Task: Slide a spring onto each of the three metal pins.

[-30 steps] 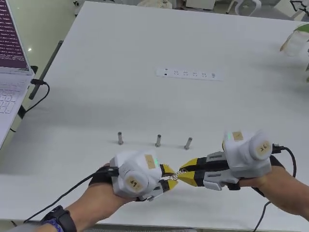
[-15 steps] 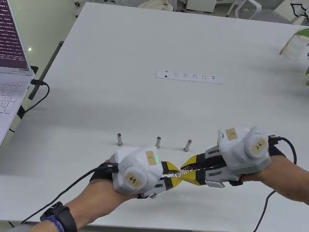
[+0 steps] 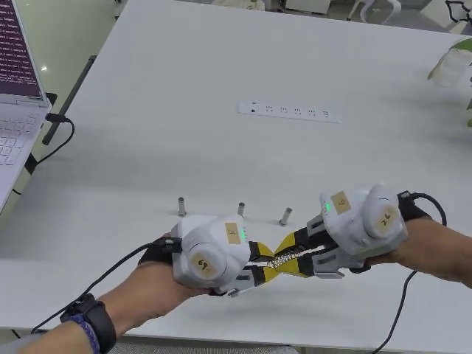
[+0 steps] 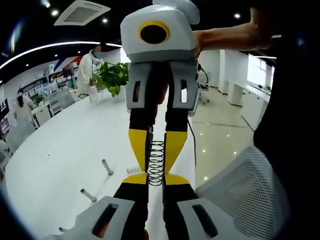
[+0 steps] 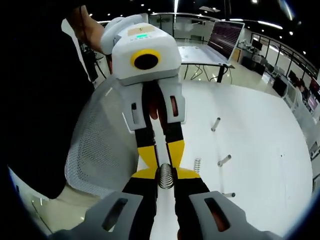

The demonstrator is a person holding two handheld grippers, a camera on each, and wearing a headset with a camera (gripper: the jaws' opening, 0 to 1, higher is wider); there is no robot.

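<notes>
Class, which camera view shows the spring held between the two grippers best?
The left gripper view: the spring appears side-on, its coils distinct between yellow jaws. The right gripper view shows it end-on, as a ring. The head view shows it small, a thin line between the left gripper and the right gripper.

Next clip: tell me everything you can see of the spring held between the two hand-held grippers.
The spring is a thin, straight coil of bare silvery wire with open turns. It is held over the white table, on the near side of the three pins. The left hand-held gripper pinches one end between its yellow tips, and the right hand-held gripper pinches the other. The right gripper view looks into its hollow end.
</notes>
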